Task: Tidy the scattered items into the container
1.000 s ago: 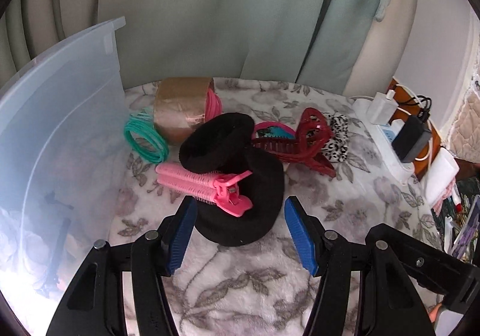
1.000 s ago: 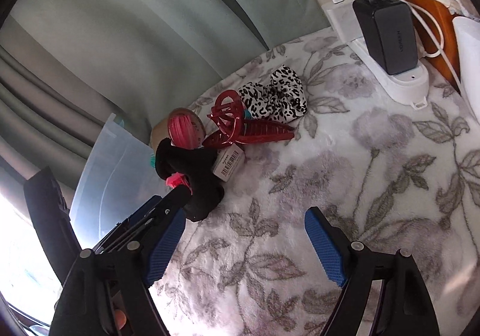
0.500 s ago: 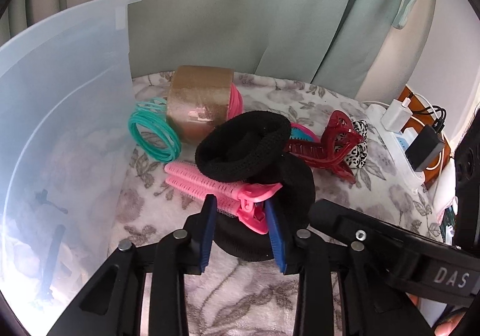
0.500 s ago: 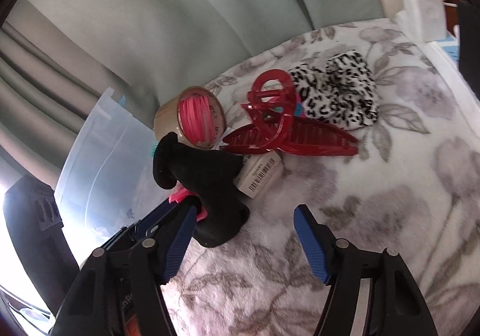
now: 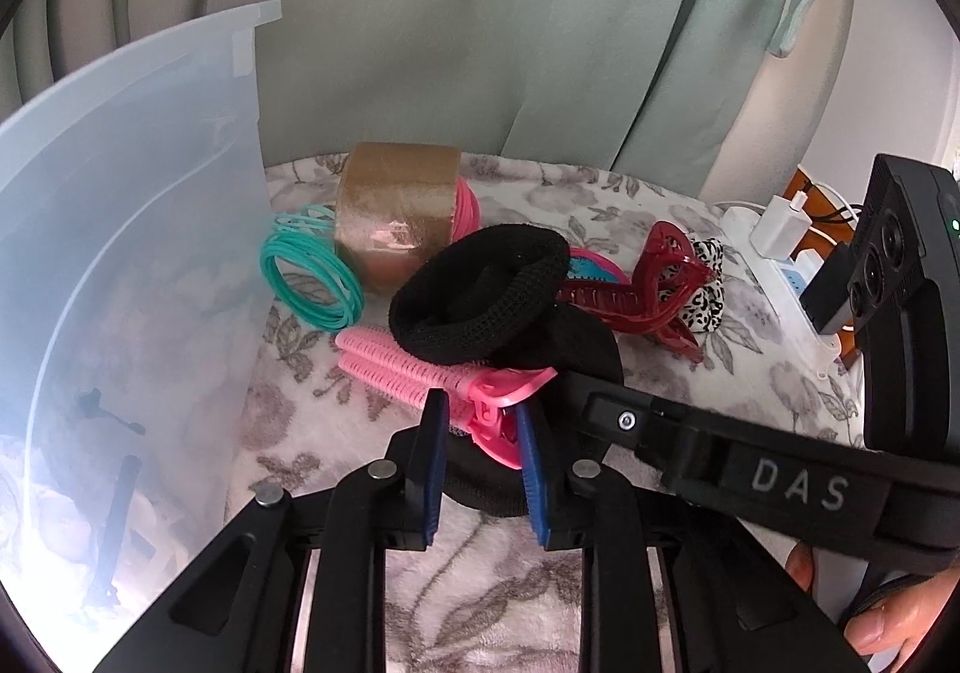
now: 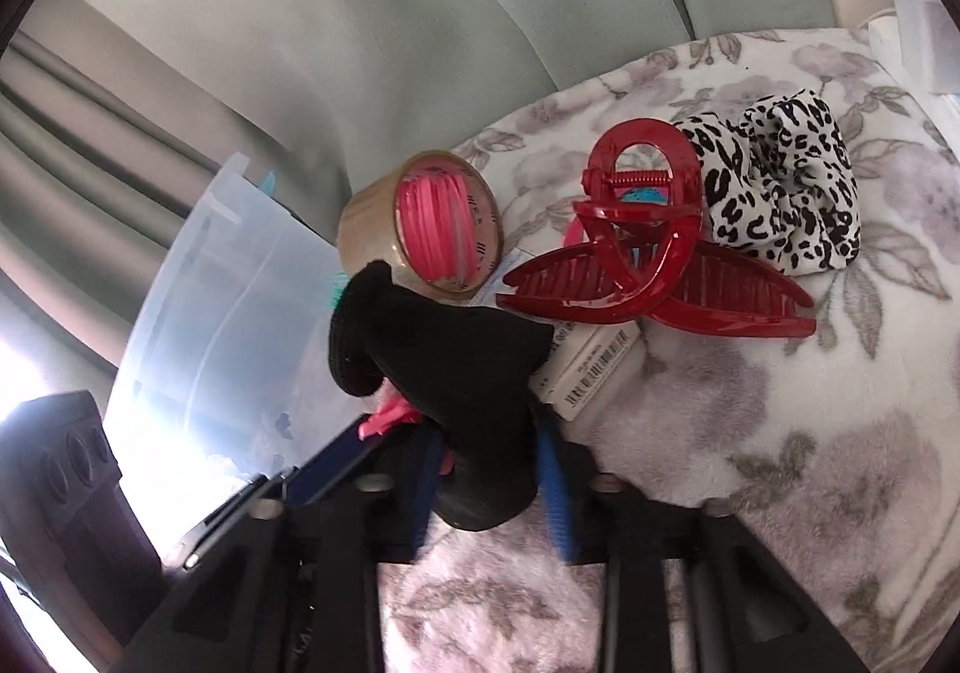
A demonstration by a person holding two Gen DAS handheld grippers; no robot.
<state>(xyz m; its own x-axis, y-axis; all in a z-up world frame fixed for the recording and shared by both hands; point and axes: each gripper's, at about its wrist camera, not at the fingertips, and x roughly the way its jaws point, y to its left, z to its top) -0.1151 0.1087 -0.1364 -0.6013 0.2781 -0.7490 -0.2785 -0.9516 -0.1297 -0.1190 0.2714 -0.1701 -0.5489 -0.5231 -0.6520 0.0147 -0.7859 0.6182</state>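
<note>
Blanket (image 5: 336, 421) with a grey flower print is filling the lower frame. Left of centre in the left view, a clear plastic container (image 5: 138, 229) is standing. A brown tape roll (image 5: 393, 217), a black headband (image 5: 480, 295), a red claw clip (image 6: 648, 265) and teal hair ties (image 5: 309, 277) are lying in a heap beside it. At lower centre, the left gripper (image 5: 480, 439) is pinching a pink hair clip (image 5: 438, 373). The right gripper (image 6: 492, 481) is squeezing the black headband's lower end.
</note>
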